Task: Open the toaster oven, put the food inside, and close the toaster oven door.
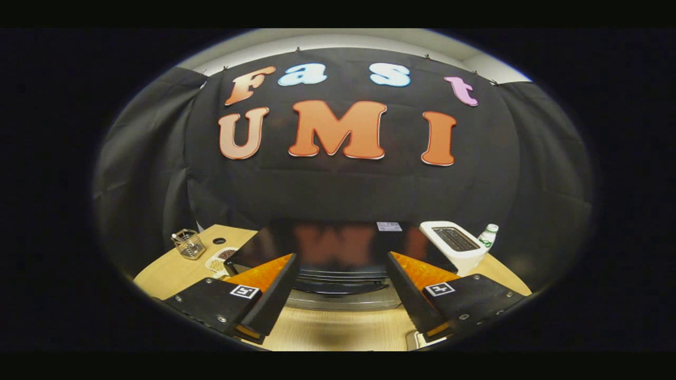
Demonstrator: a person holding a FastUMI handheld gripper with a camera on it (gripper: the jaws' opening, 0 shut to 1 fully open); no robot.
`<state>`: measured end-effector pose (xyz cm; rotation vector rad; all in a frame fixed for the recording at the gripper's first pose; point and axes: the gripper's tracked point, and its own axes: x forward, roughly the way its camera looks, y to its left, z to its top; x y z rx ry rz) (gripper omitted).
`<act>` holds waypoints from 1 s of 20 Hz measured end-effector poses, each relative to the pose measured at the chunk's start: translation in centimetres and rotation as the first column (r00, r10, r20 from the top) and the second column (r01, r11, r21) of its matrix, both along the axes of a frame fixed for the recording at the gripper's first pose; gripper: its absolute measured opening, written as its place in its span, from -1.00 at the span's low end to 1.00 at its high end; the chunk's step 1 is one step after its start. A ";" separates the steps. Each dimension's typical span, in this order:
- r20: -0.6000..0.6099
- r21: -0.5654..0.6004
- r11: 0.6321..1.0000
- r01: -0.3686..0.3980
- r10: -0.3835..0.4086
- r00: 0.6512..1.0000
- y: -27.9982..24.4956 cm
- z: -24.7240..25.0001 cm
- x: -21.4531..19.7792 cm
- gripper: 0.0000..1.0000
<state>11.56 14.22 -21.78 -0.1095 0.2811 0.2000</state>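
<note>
The black toaster oven (338,240) stands on the wooden table just ahead of me, seen from above, with its glossy top mirroring the wall. Its door (343,287) faces me and looks closed, a silver strip running along its lower front. My gripper (340,257) is open, its two black fingers spread wide to either side of the oven's front and holding nothing. A small white plate of food (221,262) lies to the left of the oven, beyond my left finger (274,295); part of it is hidden by the oven's corner.
A white slot toaster (455,244) stands right of the oven with a small bottle (488,236) behind it. A wire basket (188,244) sits at the table's far left by a round cable hole (219,240). The wooden table (169,272) ends at the black cloth wall.
</note>
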 end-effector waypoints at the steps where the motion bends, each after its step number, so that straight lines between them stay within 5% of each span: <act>1: -0.013 -0.001 1.000 -0.002 0.002 1.000 0.3 -0.7 0.3 0.96; 20: -0.085 0.015 0.999 0.035 -0.033 0.996 0.3 -3.2 -0.3 0.97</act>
